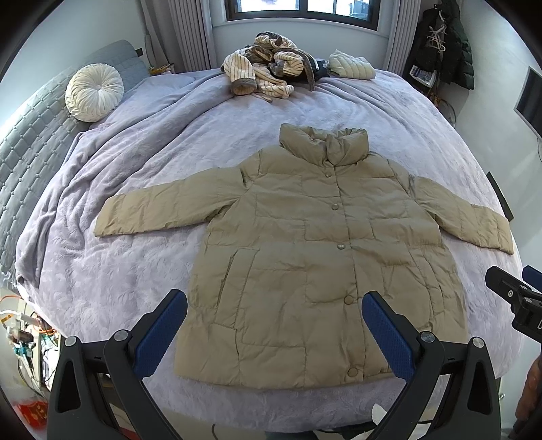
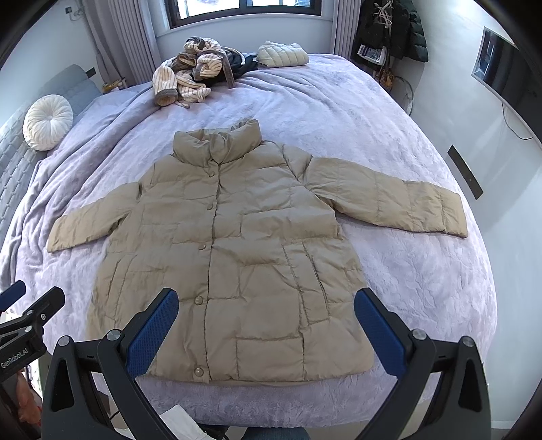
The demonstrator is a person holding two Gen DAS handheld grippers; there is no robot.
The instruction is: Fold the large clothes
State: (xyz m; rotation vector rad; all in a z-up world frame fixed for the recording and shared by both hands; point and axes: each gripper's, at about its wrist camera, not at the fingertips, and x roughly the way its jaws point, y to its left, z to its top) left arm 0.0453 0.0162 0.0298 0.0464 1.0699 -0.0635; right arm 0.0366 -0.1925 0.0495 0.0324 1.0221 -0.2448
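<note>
Left wrist view: my left gripper [image 1: 274, 325] was spread wide, holding nothing, above the hem of the tan puffer jacket [image 1: 305, 243]. The jacket lay flat on the lilac bedspread [image 1: 135, 270], buttoned, collar at 12 o'clock, sleeves out toward 9 and 3. No fold was started, so I judged this the opening step: a sleeve or side panel needed pinching and bringing across the front. A striped robe heap [image 1: 267, 72] and a folded pale quilted garment [image 1: 350, 64] sat at 12 o'clock, a round white cushion [image 1: 94, 92] at 10.

Right wrist view: my right gripper [image 2: 266, 326] was equally wide and empty, near the hem. The jacket's right sleeve [image 2: 389, 199] reached to 2 o'clock, probably the handiest first grab. A dark coat [image 2: 394, 25] hung at 1 o'clock; the wall screen [image 2: 504, 71] at 2 was too distorted to identify.
</note>
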